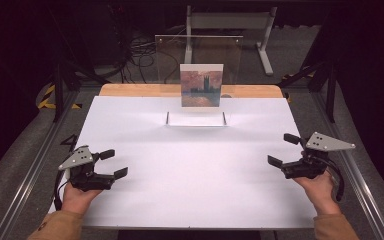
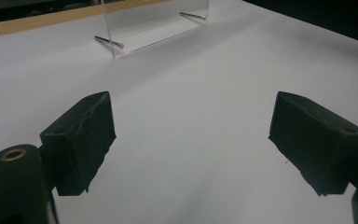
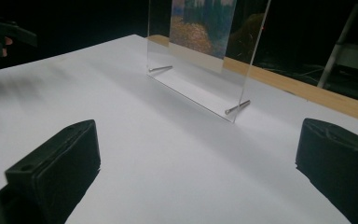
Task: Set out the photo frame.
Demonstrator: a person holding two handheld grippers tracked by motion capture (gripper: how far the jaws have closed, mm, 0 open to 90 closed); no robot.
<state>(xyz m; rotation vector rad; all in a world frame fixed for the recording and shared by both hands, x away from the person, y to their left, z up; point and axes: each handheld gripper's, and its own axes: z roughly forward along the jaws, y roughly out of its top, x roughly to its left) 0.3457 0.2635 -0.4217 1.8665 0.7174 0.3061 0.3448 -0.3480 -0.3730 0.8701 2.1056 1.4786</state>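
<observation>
Both grippers resting low over the white bench (image 1: 190, 165), far apart: left gripper (image 1: 111, 164) released, jaws spread wide with nothing between them; right gripper (image 1: 280, 150) likewise released and empty. Ahead of both, well apart from either, a clear acrylic picture stand (image 1: 198, 60) upright near the far edge, carrying a small painted picture (image 1: 201, 85) of a dusky building over water. From the left gripper view, ahead and a little to the left of the gripper (image 2: 191, 140), the lower edge of the stand (image 2: 154, 28) with its two metal pins (image 2: 109, 42) lying flat on the bench. From the right gripper view, straight ahead of the gripper (image 3: 196, 168), the stand (image 3: 205, 70) tilted in perspective, picture (image 3: 200, 23) high on it, pin feet (image 3: 237, 107) at the base. Likely trouble from here: a thin, tall, lightly footed sheet, so easily tipped backward off the bench by a push from either gripper arriving too high or from one side alone. Slick acrylic pinched near a corner likely to twist or slip. Clear edges hard to judge, so a jaw striking the face before closing quite possible. Picture perhaps loose between sheets and apt to slide out if tilted; cannot tell how fixed.
</observation>
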